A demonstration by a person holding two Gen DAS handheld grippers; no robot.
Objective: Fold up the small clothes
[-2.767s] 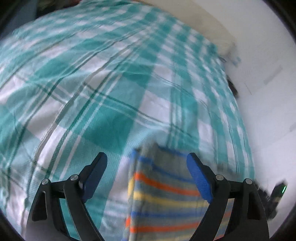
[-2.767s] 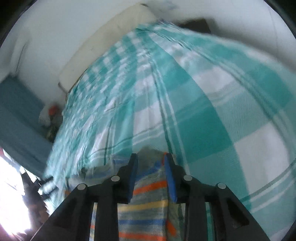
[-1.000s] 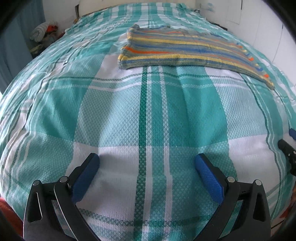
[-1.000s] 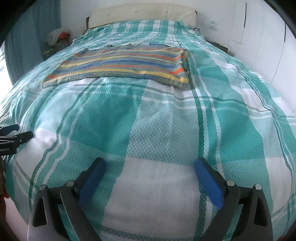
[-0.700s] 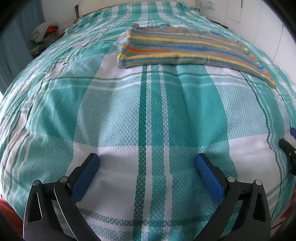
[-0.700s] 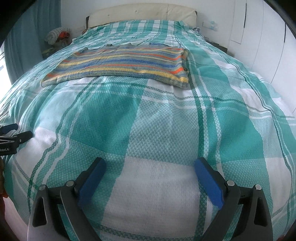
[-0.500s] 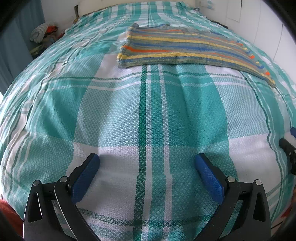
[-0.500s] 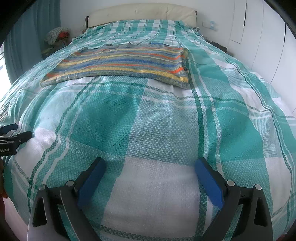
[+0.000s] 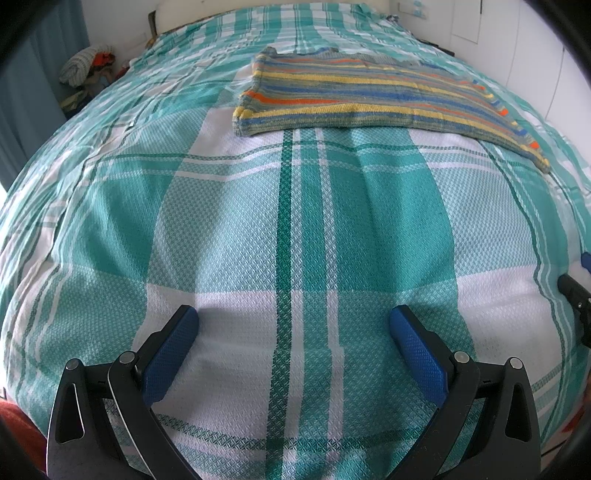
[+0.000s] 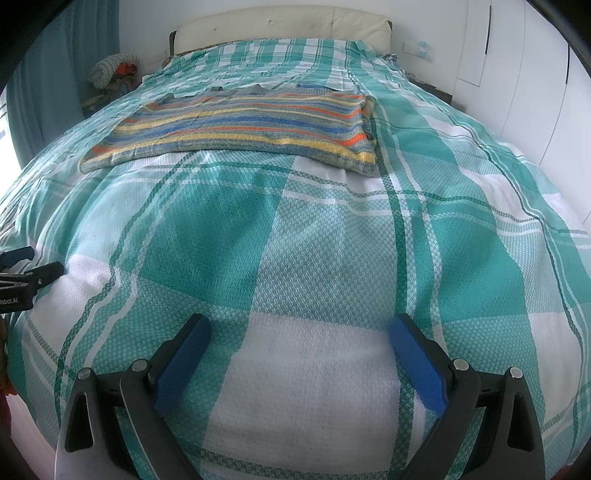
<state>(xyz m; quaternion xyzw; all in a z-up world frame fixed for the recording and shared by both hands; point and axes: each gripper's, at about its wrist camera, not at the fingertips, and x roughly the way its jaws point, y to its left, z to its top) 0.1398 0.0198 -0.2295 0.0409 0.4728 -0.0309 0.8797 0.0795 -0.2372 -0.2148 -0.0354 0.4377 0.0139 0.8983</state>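
Observation:
A striped knit garment (image 9: 373, 101) (image 10: 240, 123) in grey, blue, yellow and orange lies folded flat on the far half of the bed. My left gripper (image 9: 293, 325) is open near the foot of the bed, its blue pads wide apart over the checked cover, far from the garment. My right gripper (image 10: 299, 330) is open too and holds nothing, also well short of the garment. Each wrist view catches the other gripper at its edge: the right one (image 9: 576, 291), the left one (image 10: 22, 273).
A teal-and-white checked cover (image 9: 295, 221) (image 10: 332, 240) spreads over the whole bed. A cream headboard (image 10: 280, 24) stands at the far end. A bundle of clothes (image 10: 112, 70) sits at the far left by a teal curtain. White cupboard doors (image 10: 535, 74) line the right side.
Since 2.8 s ago both grippers have let go of the striped garment and pulled back to the foot of the bed. Over the last second nothing has visibly moved.

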